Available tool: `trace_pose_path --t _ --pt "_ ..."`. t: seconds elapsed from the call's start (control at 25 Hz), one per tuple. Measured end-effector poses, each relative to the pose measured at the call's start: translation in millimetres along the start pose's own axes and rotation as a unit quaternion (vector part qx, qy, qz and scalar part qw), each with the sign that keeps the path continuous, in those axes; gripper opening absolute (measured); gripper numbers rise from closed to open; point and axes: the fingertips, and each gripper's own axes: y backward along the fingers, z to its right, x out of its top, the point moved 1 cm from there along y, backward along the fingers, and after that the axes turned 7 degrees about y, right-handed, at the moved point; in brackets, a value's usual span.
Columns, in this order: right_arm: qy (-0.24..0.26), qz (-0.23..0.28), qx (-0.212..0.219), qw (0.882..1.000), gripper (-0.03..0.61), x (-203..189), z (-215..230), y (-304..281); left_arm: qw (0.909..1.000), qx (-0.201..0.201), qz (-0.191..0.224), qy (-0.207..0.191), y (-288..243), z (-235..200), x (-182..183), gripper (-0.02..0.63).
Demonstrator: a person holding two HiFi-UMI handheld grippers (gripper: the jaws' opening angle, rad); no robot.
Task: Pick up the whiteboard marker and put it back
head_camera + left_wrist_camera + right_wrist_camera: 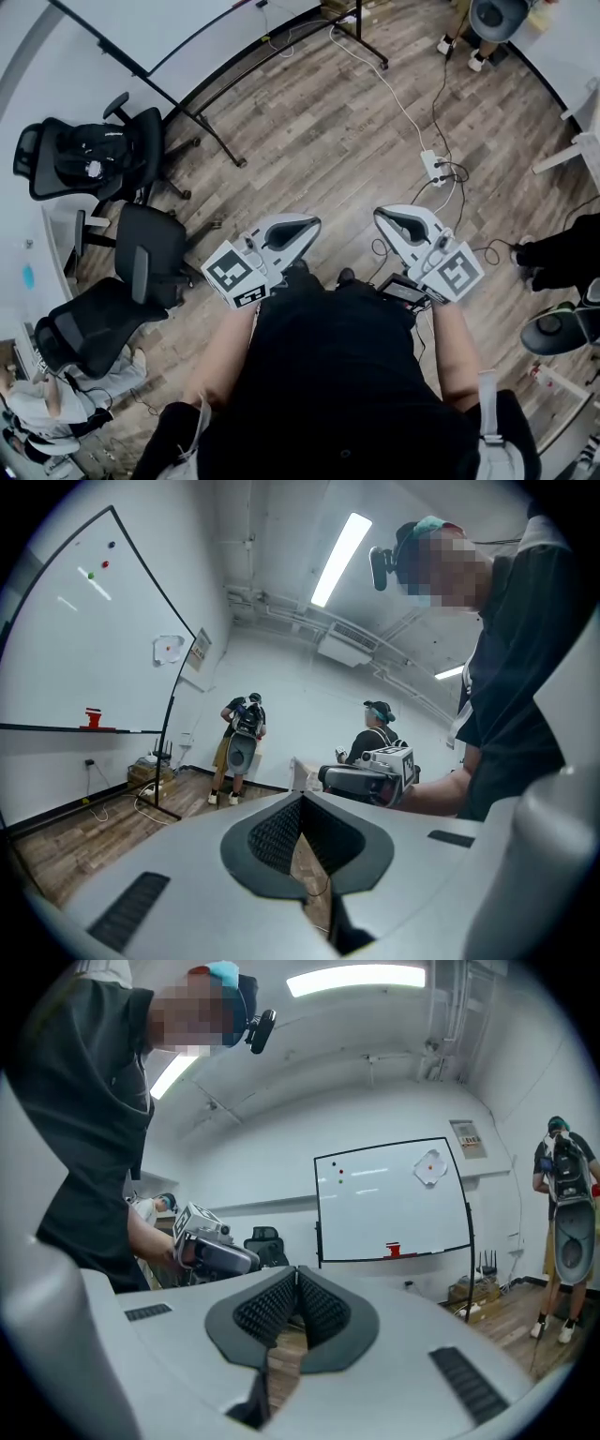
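A grey-brown wood-plank floor fills the head view. At its upper left corner stands a large white whiteboard on a black tubular stand. Both gripper views also face the board from across the room. The person in a black shirt holds both tools out at waist height, side by side and apart. Three black mesh office chairs cluster at the left, near a desk edge. Another person wearing a backpack stands at the far wall. The grey left gripper has its jaws pressed together at the tips, with nothing between the ribbed black pads. The grey right gripper is likewise pressed closed and empty, and only floor shows through the gap behind its tips. A white power strip lies on the floor ahead of the right gripper, with cables running from it. A small red object sits on the whiteboard's bottom ledge. The whiteboard marker cannot be made out with certainty; that ledge, well away from both grippers, is the only place where something of the kind shows.
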Motion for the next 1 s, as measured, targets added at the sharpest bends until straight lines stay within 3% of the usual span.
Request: trace_pose_path --t 0.28,0.56,0.8,1.0 --pt "-0.028 0.001 0.008 1.000 0.020 -14.7 11.0 -28.3 0.9997 0.012 -0.001 0.023 4.8 -37.6 -5.3 0.011" --pt "-0.054 -0.026 -0.009 0.998 0.020 -34.5 59.8 -74.9 0.9986 0.023 0.015 0.046 7.8 -128.9 5.5 0.011" --pt "-0.044 -0.072 0.022 0.996 0.020 -39.2 120.3 -156.1 0.9973 0.014 0.045 0.056 -5.6 -223.2 51.2 0.011" --pt "-0.041 -0.072 0.008 0.997 0.020 -21.7 174.2 -211.5 0.9969 -0.028 0.043 0.059 -22.9 -275.1 82.3 0.011"
